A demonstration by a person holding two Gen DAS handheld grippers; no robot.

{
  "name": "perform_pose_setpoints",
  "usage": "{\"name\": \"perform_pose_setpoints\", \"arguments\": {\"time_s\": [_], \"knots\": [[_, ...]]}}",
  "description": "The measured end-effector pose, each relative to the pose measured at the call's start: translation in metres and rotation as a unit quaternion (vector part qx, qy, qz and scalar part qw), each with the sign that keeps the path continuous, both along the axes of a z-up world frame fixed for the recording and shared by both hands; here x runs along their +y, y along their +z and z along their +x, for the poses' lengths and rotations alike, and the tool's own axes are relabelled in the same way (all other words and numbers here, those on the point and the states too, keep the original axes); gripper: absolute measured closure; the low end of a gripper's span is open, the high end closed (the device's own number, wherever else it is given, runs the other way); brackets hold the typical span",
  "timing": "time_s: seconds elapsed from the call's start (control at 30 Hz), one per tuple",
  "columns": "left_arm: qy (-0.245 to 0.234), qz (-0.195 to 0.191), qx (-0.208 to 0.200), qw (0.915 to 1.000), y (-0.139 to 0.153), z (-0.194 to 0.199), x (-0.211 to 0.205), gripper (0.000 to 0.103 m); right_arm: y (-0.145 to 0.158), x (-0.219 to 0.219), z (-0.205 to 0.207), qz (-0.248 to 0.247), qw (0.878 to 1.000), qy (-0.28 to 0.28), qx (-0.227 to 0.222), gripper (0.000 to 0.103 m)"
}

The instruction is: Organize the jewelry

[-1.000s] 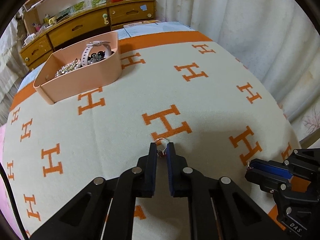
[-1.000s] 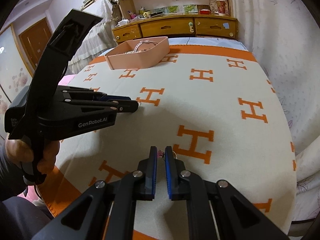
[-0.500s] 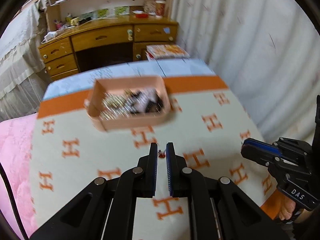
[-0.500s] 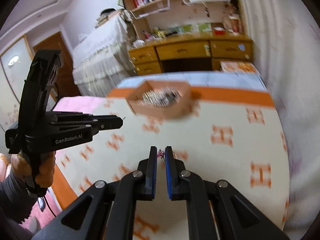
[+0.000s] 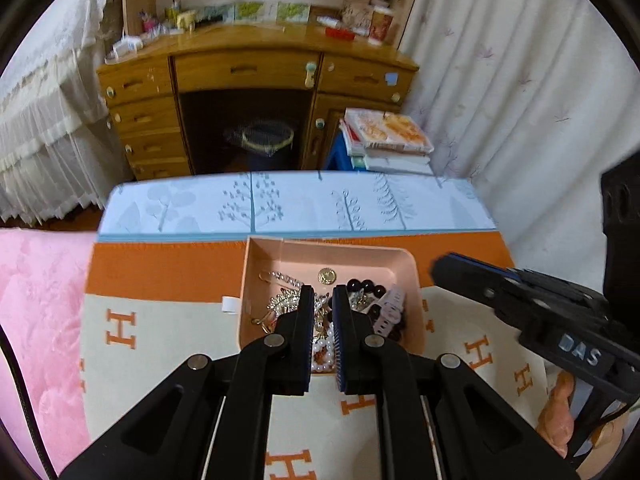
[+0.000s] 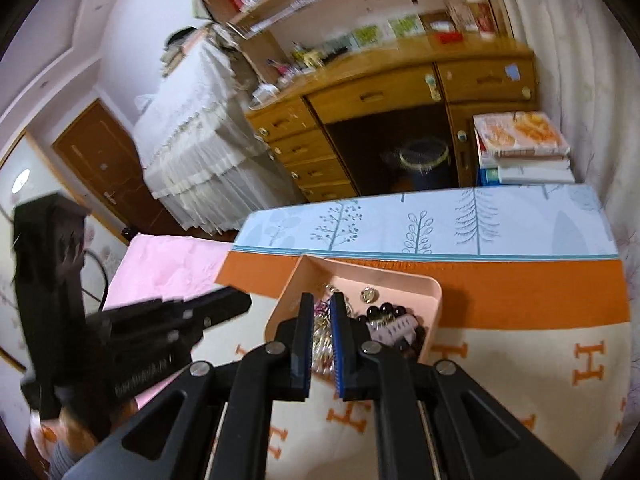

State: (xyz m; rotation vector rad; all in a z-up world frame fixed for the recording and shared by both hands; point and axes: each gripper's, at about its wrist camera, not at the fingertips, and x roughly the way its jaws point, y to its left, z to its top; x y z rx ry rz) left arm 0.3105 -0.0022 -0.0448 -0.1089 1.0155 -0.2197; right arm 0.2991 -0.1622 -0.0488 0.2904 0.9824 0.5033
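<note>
Both your grippers hover over the pink tray (image 5: 412, 276) of jewelry. Left gripper (image 5: 323, 300) and right gripper (image 6: 321, 305): fingers narrow, tiny held pieces indistinguishable; tray directly below.

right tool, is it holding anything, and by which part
A small pink-purple piece seems pinched between the right tool's fingertips, over the tray; which part of it is gripped cannot be told.
</note>
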Motion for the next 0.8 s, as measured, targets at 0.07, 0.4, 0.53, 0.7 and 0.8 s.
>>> {"name": "perform_pose_setpoints", "arguments": {"time_s": [0.07, 0.4, 0.53, 0.7, 0.8], "knots": [[0.003, -0.006, 0.013, 0.9999, -0.013, 0.007, 0.001, 0.079, -0.01, 0.003, 0.013, -0.001, 1.0, -0.009, 0.023, 0.094], [0.013, 0.011, 0.001, 0.9999, -0.032, -0.013, 0.014, 0.05, -0.029, 0.005, -0.018, -0.028, 0.999, 0.009, 0.025, 0.093], [0.021, 0.026, -0.03, 0.999, -0.027, -0.043, 0.023, 0.034, -0.036, 0.004, -0.055, -0.046, 0.998, 0.031, 0.009, 0.093], [0.051, 0.027, -0.063, 0.9963, -0.027, -0.082, 0.038, 0.028, -0.05, 0.004, -0.096, -0.059, 0.997, 0.048, 0.002, 0.093], [0.074, 0.013, -0.065, 0.9951, -0.034, -0.1, 0.048, 0.028, -0.069, 0.008, -0.104, -0.066, 0.996, 0.051, 0.017, 0.093]]}}
